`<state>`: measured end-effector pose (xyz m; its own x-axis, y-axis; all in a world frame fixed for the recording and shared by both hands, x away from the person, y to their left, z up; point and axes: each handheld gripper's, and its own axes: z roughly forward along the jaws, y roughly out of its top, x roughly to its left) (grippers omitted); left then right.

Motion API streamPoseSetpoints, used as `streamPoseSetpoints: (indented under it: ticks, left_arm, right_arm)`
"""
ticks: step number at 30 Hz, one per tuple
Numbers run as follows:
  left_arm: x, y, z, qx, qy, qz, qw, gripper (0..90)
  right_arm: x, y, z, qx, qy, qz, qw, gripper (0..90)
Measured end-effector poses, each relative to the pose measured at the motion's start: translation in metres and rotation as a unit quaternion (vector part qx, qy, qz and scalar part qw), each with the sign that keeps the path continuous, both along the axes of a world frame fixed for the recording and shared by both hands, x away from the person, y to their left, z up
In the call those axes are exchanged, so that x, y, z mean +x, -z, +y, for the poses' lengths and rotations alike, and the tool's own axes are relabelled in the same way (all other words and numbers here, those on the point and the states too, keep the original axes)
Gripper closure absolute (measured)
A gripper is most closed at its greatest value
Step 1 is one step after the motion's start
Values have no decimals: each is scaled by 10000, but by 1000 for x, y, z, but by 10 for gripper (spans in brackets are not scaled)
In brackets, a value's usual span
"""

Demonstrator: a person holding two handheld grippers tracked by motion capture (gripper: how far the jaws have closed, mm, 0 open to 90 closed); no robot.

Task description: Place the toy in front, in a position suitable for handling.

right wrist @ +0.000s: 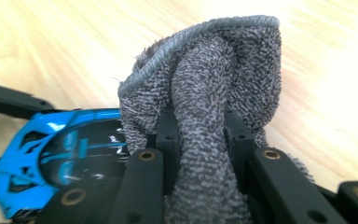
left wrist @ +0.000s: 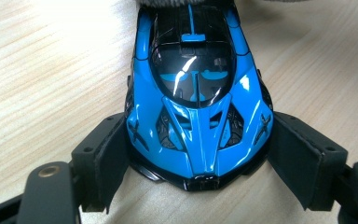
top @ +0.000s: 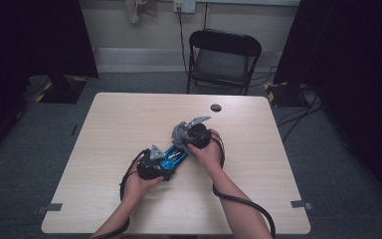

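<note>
Mid-table, L gripper (left wrist: 198, 154) is clamping the blue toy car (left wrist: 198, 93) by its nose sides; R gripper (right wrist: 200, 140) is pinching a grey cloth (right wrist: 205, 84) w/ jaws tight, at the car's rear. Car's probably rigid, glossy, slippery; cloth's soft.

Both forearms come in from the near edge and angle inward, hands close together near the middle; the left hand (top: 138, 180) wraps the body of the left tongs (left wrist: 198, 154), which point up and to the right, jaws held wide with their pads pressed on either flank of something between them. The right hand (top: 206, 151) grips the right tongs (right wrist: 200, 135) from above, wrist bent; their jaws are nearly closed, pinching something soft between them.
</note>
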<state>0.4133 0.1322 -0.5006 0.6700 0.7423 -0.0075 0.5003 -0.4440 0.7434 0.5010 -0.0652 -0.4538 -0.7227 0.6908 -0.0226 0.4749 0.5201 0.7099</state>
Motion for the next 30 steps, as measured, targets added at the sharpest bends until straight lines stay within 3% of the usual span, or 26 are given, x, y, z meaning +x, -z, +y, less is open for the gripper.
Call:
streamPoseSetpoints:
  ticks: [5, 11, 21, 30]
  left_arm:
    - [0, 0, 0, -2, -2, 2, 10000, 231]
    - [0, 0, 0, 1, 2, 2, 10000, 231]
    - [0, 0, 0, 31, 6, -14, 10000, 230]
    - [0, 0, 1, 50, 13, -30, 10000, 230]
  right_arm:
    - [2, -2, 0, -154, 175, -124, 9997, 732]
    - [-3, -7, -9, 40, 201, -69, 9998, 734]
    - [-33, -16, -4, 346, -261, -49, 9990, 736]
    - [-55, -8, 18, 282, -659, -2, 9974, 736]
